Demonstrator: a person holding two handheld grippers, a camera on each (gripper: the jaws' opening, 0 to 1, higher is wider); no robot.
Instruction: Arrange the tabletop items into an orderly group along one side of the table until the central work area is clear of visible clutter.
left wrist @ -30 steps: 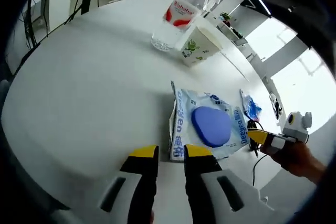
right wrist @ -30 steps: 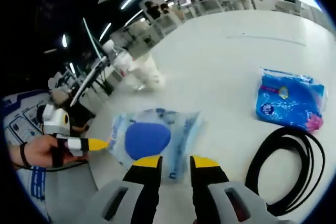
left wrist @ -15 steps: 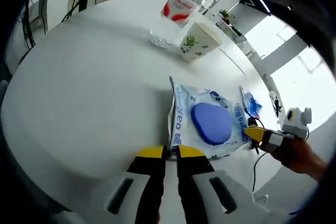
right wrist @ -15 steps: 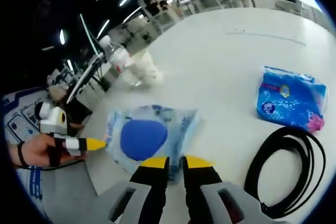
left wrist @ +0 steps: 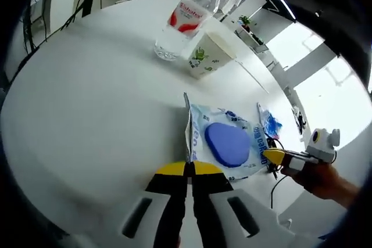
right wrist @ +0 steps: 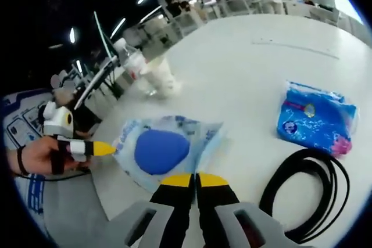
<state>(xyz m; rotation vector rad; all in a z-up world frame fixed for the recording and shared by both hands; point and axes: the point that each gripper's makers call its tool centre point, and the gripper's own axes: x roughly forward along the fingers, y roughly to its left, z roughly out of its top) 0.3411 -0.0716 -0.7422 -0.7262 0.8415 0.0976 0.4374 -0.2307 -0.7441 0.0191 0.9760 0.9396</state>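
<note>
Found the left gripper with its jaws drawn almost together on the near edge of a pale blue soft plastic wipes pack with a dark blue oval lid. Found the right gripper likewise narrowed to a sliver on the opposite edge of the same wipes pack. Saw each tool's yellow tip at the far side of the pack in the other's view: right gripper, left gripper.

Judged the two-sided pinch suited to a limp pack: held from both edges to stop sagging or folding during a carry. Noted the pack's left edge standing up off the white round table; could not tell whether the rest had lifted.

Recorded a clear plastic water bottle with a red label and a white paper cup with green print touching or just beside each other near the far rim, judged a likely start of the orderly group. Recorded a bright blue printed plastic packet and a coiled black cable lying apart on the right gripper's side, cable near the table edge.

Observed broad bare tabletop between pack and bottle, giving open room for a move toward the cup. Marked the pack as close to the near table rim, hence some risk of a slip over the edge.
</note>
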